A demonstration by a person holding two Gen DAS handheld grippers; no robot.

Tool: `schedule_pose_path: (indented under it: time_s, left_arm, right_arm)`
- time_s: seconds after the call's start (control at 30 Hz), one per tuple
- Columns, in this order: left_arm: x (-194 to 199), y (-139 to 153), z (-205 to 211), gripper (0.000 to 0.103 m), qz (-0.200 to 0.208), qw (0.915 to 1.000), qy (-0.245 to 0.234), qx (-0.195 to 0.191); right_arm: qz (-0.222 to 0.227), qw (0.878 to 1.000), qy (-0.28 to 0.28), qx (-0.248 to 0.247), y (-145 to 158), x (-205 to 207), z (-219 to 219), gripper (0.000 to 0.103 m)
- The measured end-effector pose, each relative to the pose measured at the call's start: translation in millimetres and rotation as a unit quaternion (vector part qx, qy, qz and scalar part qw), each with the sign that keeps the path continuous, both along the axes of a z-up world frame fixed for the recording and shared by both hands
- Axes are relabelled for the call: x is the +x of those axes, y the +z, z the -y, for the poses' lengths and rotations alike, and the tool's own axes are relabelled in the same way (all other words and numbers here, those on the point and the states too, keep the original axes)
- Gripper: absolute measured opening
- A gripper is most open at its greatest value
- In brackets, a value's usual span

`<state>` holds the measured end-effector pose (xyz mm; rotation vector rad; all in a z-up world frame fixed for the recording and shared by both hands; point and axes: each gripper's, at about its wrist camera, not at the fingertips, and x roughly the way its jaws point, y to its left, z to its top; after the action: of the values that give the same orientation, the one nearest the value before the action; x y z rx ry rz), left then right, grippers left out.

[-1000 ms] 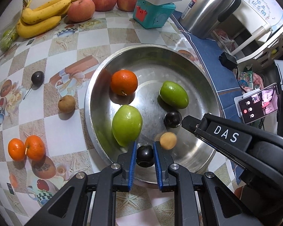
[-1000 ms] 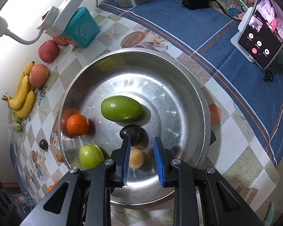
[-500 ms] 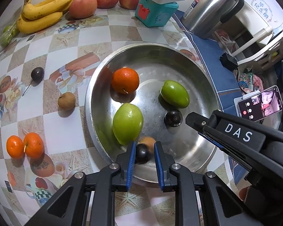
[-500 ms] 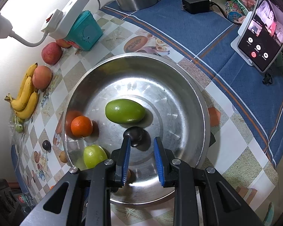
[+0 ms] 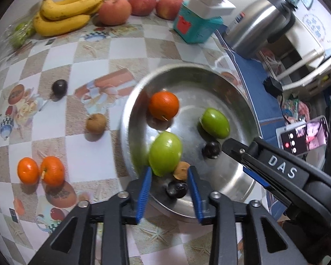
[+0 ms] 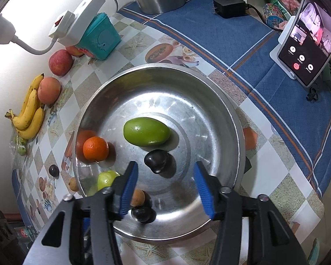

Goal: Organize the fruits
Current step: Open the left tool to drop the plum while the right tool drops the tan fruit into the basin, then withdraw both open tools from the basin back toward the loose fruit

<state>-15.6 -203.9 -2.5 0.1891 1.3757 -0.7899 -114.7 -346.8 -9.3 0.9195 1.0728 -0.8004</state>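
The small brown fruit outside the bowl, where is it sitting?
In the left wrist view, the small brown fruit sits on the checkered tablecloth, just left of the steel bowl.

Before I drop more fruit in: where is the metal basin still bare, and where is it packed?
The basin is bare along its far side and the half toward the blue cloth. It is crowded on the other side: the orange, both green fruits, and the small dark fruit and tan fruit near the rim.

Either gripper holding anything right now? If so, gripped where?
Nothing held. Left gripper jaws are opening around a dark plum lying in the steel bowl, pads clear. Right gripper is opening too, nothing gripped.
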Motion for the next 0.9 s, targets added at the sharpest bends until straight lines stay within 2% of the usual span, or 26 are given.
schedule_pose_path:
  time_s: [0.07, 0.2, 0.27, 0.5, 0.63, 0.9]
  left_arm:
    - [6.7, 2.9, -4.8, 0.053, 0.005, 0.9999, 0.013, 0.000]
    - [22.1, 7.8, -18.2, 0.057, 0.014, 0.9989, 0.044, 0.001]
    - [30.1, 9.7, -27.9, 0.063, 0.019, 0.9977, 0.065, 0.002]
    - [61.5, 17.2, -62.8, 0.067, 0.046, 0.9876, 0.150, 0.014]
    - [73.8, 20.6, -81.2, 0.069, 0.051, 0.9818, 0.182, 0.015]
    - [88.0, 20.4, -101.5, 0.077, 0.052, 0.9743, 0.219, 0.016]
  right_arm:
    - [0.000, 1.000, 0.003, -0.001, -0.2, 1.2, -0.3, 0.058]
    - [0.003, 1.000, 0.009, -0.003, 0.4, 4.0, -1.7, 0.063]
    - [0.003, 1.000, 0.013, -0.005, 0.8, 5.7, -3.0, 0.064]
    - [0.002, 0.999, 0.031, -0.010, 2.1, 13.3, -10.1, 0.065]
    - [0.002, 0.999, 0.046, -0.016, 5.6, 19.6, -17.2, 0.065]
    - [0.005, 0.997, 0.078, -0.030, 13.1, 33.6, -31.9, 0.065]
